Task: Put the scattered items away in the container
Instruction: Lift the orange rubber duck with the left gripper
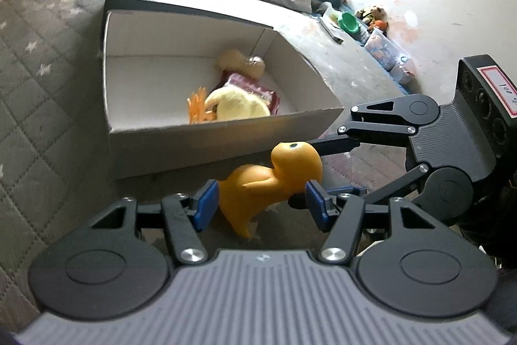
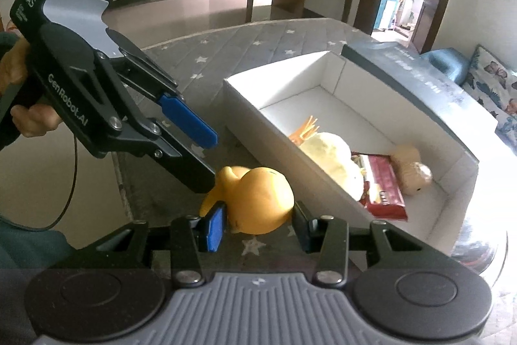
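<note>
Rubber duck (image 1: 274, 183): glossy orange-yellow, black eye, lying beside white box (image 1: 223, 131). Left gripper (image 1: 261, 202) and right gripper (image 2: 258, 223) fingers spread wide around it.

Smooth, matt orange rubber duck (image 1: 274, 180) on quilted grey cloth (image 1: 48, 60). White cardboard box (image 1: 206, 131), matt inside. Black claw (image 1: 260, 199), probably plastic, with shiny metal screws.

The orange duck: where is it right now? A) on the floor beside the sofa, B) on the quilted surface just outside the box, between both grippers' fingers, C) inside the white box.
B: the orange duck sits on the quilted surface in front of the white box, with the left gripper and right gripper both straddling it.
</note>
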`<state>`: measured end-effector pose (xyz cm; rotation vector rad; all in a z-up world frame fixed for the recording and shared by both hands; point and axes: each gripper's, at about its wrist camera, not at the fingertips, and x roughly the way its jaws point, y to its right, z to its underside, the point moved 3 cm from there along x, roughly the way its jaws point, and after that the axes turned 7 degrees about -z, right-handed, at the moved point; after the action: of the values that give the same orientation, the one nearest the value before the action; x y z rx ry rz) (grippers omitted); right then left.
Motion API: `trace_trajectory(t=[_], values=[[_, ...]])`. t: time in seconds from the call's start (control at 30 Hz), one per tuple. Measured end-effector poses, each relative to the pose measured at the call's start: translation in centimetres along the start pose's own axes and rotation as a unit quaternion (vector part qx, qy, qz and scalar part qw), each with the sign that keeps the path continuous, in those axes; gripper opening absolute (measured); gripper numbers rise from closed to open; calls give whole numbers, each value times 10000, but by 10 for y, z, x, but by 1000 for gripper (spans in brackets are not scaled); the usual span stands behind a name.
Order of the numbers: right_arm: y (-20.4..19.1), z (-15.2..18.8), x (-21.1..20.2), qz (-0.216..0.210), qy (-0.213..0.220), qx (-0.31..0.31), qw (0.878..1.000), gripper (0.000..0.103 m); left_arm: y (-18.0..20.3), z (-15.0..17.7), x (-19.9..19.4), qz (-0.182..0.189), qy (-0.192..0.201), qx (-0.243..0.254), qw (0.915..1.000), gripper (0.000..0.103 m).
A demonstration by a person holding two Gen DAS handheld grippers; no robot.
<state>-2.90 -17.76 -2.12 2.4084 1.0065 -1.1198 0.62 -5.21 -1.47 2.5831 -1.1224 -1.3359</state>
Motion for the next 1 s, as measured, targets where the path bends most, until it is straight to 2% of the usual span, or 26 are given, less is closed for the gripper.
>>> trace_trajectory(t=[0.57, 1.0], values=[[0, -2, -4, 69, 144, -5, 9999, 44, 4, -7, 5, 116, 21, 80, 9999, 60], [-10, -9, 11, -205, 246, -97, 9994, 41, -6, -7, 10, 65, -29, 6, 10000, 60]])
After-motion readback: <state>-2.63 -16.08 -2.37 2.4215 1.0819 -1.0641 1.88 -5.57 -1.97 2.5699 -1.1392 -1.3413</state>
